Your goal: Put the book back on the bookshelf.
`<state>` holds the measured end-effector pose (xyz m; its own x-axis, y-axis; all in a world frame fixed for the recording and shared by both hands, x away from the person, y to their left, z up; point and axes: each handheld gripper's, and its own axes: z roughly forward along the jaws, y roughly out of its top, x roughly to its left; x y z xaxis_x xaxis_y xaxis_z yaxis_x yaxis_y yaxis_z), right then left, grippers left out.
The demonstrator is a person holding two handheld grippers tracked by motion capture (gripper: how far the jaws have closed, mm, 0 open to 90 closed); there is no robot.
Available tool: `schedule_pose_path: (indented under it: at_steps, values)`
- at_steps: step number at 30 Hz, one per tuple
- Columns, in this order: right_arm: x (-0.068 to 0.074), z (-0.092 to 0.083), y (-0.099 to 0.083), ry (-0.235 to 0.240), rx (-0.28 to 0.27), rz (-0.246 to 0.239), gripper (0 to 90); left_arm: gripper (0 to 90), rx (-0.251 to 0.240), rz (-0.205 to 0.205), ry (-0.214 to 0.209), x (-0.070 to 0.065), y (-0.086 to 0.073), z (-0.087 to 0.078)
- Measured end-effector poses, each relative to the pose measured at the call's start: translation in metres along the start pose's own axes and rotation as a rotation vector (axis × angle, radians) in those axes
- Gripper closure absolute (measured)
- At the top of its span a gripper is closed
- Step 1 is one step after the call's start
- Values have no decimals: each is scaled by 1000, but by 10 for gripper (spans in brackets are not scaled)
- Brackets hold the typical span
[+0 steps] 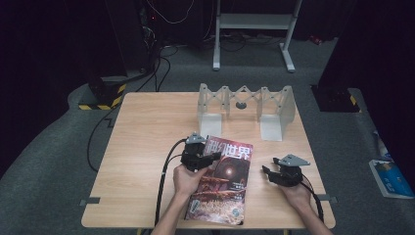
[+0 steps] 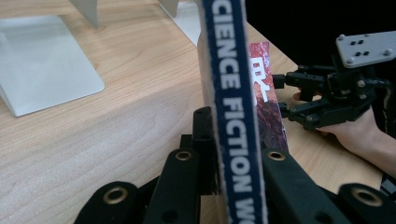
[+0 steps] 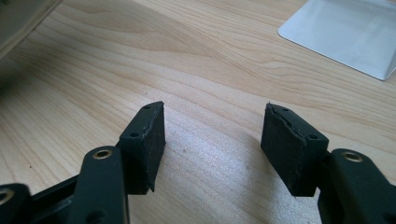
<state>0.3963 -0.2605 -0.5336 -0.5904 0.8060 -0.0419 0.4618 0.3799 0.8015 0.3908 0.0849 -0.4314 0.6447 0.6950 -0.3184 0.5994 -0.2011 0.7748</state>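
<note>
High view: a magazine (image 1: 222,183) lies on the near middle of the wooden worktop (image 1: 147,142), its far left edge raised off the surface. The cover carries large white Chinese characters across the top; the last two read "世界", while the first two are partly covered by the left tool (image 1: 211,157), which is clamped on that raised edge. The right tool (image 1: 266,172) sits just right of the magazine, apart from it, jaws spread with nothing in them. A grey folding rack (image 1: 244,110) stands at the far side of the worktop.

Left gripper view: the magazine's spine (image 2: 233,116) rises edge-on between the black jaws, pinched tight. On a blue band in white capitals it reads "CIENCE FICTION W", cut off at both ends, so the full title is probably longer. A strip of red cover with white characters shows behind it. The right tool (image 2: 282,95) appears farther off, in a hand (image 2: 355,133).

Right gripper view: the two pads (image 3: 147,140) stand wide apart over bare wood, released and gripping nothing. A grey foot of the rack (image 3: 345,32) lies at the upper right.
</note>
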Motion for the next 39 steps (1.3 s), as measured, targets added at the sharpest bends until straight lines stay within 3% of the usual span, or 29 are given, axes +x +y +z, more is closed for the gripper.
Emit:
schedule_pose_path:
  at_steps: [14, 39]
  values:
    - [0, 0, 0, -2, -1, 1, 396, 830, -26, 31, -27, -9, 8, -12]
    - [1, 0, 0, -4, -6, -7, 397, 832, -66, 96, -12, -25, 34, -33]
